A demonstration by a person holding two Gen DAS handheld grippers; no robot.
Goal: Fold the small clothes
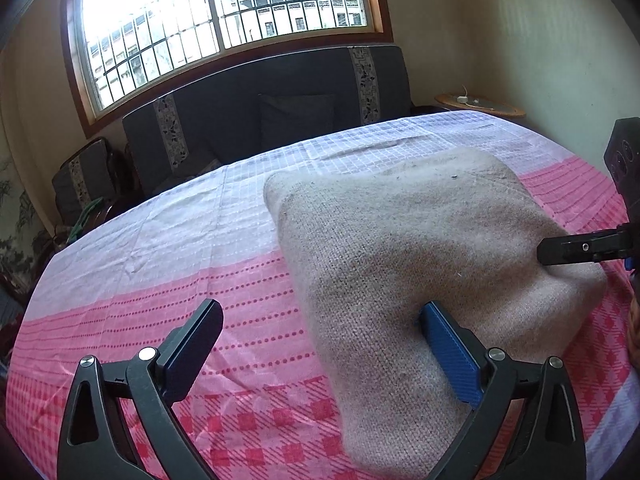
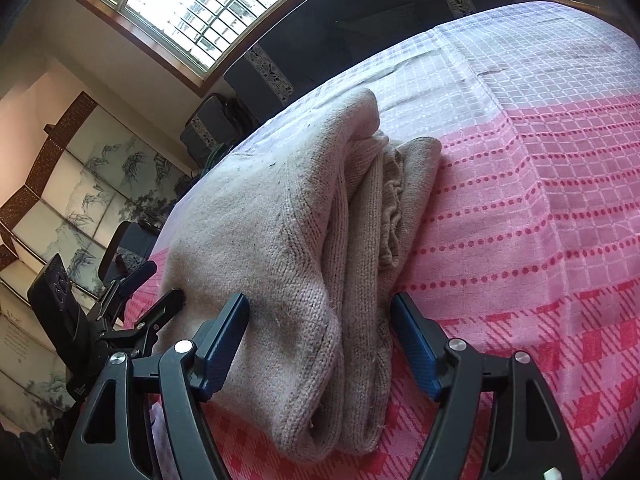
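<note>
A beige knitted garment [image 1: 420, 248] lies folded in a thick stack on the pink and white bedspread [image 1: 160, 248]. My left gripper [image 1: 320, 320] stands wide open at the garment's near left edge. Its right finger [image 1: 448, 352] rests against the knit and its left finger is over bare bedspread. One finger of my right gripper [image 1: 576, 249] touches the garment's right side. In the right wrist view the folded garment [image 2: 288, 240] shows its stacked layers. My right gripper [image 2: 320, 320] is open around its near end, with the cloth between the fingers but not pinched. The left gripper [image 2: 156, 292] shows at the garment's far left edge.
A dark sofa [image 1: 248, 116] with patterned strips stands beyond the bed under a barred window [image 1: 224, 12]. A small round wooden table [image 1: 480, 105] sits at the back right. A painted folding screen [image 2: 72, 184] lines the left wall. Bedspread spreads out to the right [image 2: 540, 200].
</note>
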